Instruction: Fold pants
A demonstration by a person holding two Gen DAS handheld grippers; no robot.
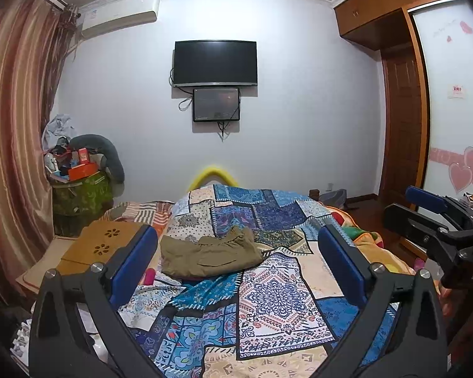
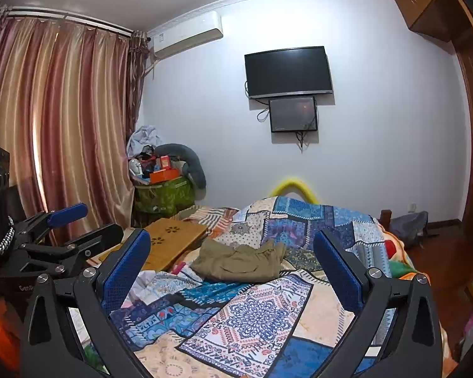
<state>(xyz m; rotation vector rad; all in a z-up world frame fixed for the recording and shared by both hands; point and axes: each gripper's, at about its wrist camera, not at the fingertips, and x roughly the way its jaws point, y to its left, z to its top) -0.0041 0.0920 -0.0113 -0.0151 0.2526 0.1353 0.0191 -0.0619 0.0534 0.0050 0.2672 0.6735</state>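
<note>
The olive-brown pants (image 1: 209, 253) lie folded in a compact bundle on the patchwork quilt (image 1: 274, 296), ahead of both grippers. They also show in the right wrist view (image 2: 241, 260). My left gripper (image 1: 236, 263) is open and empty, held above the quilt short of the pants. My right gripper (image 2: 233, 266) is open and empty too, at a similar distance. In the left wrist view the right gripper (image 1: 425, 208) shows at the right edge. In the right wrist view the left gripper (image 2: 78, 220) shows at the left edge.
A wooden lap desk (image 1: 102, 244) lies on the bed left of the pants. A cluttered green bin (image 1: 82, 192) stands by the curtain (image 1: 12, 132). A TV (image 1: 215, 63) hangs on the far wall. A wardrobe (image 1: 403, 100) stands to the right.
</note>
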